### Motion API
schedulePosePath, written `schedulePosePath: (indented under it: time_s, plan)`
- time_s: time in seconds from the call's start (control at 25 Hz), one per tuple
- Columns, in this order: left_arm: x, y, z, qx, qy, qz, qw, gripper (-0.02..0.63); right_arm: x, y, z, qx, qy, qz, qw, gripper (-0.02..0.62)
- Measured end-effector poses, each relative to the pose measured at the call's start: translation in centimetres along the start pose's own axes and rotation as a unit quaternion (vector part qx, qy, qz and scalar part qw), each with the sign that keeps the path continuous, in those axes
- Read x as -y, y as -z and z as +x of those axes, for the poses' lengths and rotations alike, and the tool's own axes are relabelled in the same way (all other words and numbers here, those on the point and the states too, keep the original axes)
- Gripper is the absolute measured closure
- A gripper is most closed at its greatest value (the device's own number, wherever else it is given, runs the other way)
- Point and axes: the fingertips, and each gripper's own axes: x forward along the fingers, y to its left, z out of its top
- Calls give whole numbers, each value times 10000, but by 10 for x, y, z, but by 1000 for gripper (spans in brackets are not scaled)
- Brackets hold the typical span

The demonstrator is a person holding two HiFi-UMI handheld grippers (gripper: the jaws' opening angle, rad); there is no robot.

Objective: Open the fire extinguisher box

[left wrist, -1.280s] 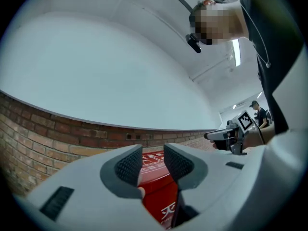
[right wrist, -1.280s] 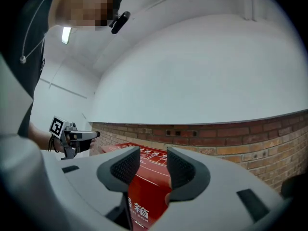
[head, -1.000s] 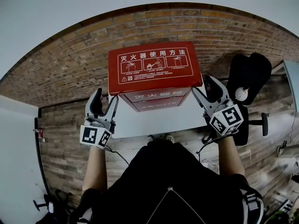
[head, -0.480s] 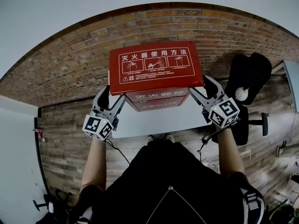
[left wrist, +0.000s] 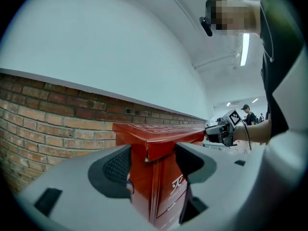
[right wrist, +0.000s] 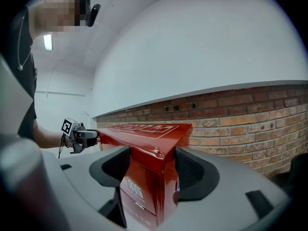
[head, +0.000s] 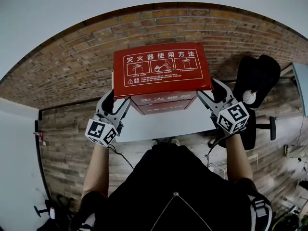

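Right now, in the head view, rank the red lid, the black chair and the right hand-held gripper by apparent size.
1. Red lid
2. Black chair
3. Right hand-held gripper, though it sits nearer the camera, so its rank against the chair is unsure.

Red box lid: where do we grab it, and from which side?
Grip the lid by its front corners, coming from the front: its thin lip overhangs the box body there, and the back sits at the brick wall. The left gripper, jaws closing, and right gripper straddle those corners.
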Motion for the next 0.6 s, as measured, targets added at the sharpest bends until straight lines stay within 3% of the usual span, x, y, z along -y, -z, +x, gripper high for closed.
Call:
schedulePosePath:
  time_s: [0.28,0.4,0.6]
  plan:
    - [3,-36,-3,365,54,-209,9991,270,-2,-32,-9,166,-124,123,9997,295]
    - [0,-64,2,509,-40,42,9987,272,2,-63,-7,443,-115,219,9987,295]
    - [-17,-112,20,916,-188,358,9950,272,15,-117,7,955,-37,-136,9953,295]
